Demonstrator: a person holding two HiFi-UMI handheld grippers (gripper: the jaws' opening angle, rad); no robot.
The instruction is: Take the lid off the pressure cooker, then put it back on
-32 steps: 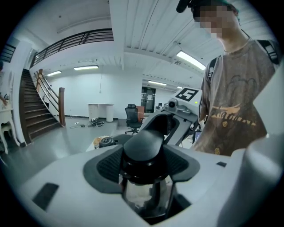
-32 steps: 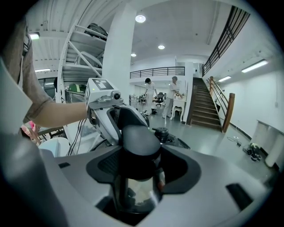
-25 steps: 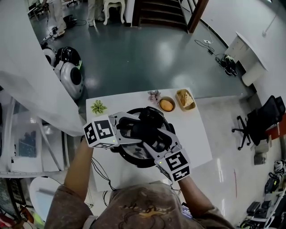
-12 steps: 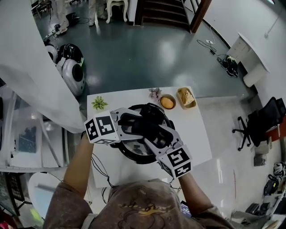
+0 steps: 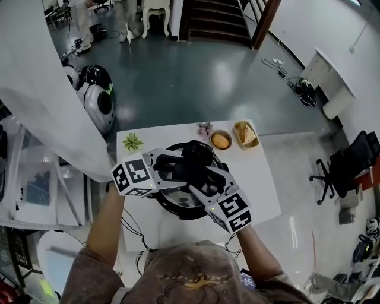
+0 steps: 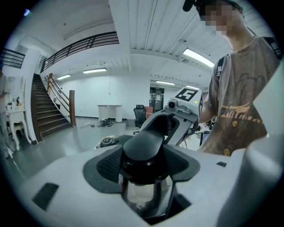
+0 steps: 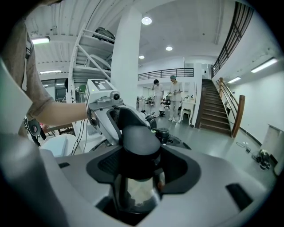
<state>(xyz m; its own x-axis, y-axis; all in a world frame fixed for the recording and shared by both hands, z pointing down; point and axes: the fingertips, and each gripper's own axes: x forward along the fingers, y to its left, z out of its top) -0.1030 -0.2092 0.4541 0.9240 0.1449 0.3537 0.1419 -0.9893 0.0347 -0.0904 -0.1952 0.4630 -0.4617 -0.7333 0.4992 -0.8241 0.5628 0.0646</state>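
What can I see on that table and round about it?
table: one, white, middle of the floor
pressure cooker: one, black, table centre
cooker handle: two, black, on opposite sides
plant: one, green, far left corner
flower ornament: one, pale, far edge
bowl: one, orange inside, beside the ornament
tray: one, yellowish, far right corner
round machines: two, white and black, floor at left
office chair: one, black, floor at right
staircase: one, dark, top
left tongs: white, clamped on one handle
right tongs: white, clamped on the other
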